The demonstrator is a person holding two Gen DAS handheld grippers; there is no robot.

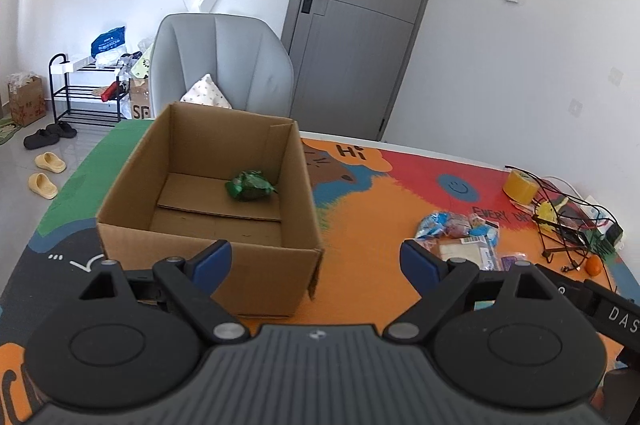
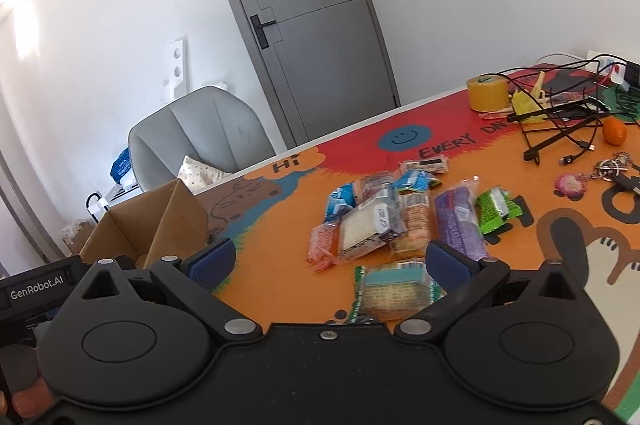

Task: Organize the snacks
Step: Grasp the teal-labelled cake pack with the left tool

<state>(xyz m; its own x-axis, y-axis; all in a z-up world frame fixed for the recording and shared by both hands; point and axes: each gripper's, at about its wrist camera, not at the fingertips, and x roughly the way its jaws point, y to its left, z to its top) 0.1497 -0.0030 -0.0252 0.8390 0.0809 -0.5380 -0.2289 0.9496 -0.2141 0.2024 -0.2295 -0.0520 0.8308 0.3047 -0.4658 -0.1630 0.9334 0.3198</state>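
Observation:
An open cardboard box stands on the colourful table mat, with one green snack packet inside. My left gripper is open and empty, held just in front of the box's near wall. A pile of several snack packets lies on the orange part of the mat; it also shows in the left wrist view. My right gripper is open and empty, just before the pile, with a teal and green packet below its right finger. The box's corner shows at the left.
A yellow tape roll, tangled black cables, an orange fruit and keys lie at the table's far right. A grey armchair stands behind the table, a grey door beyond it.

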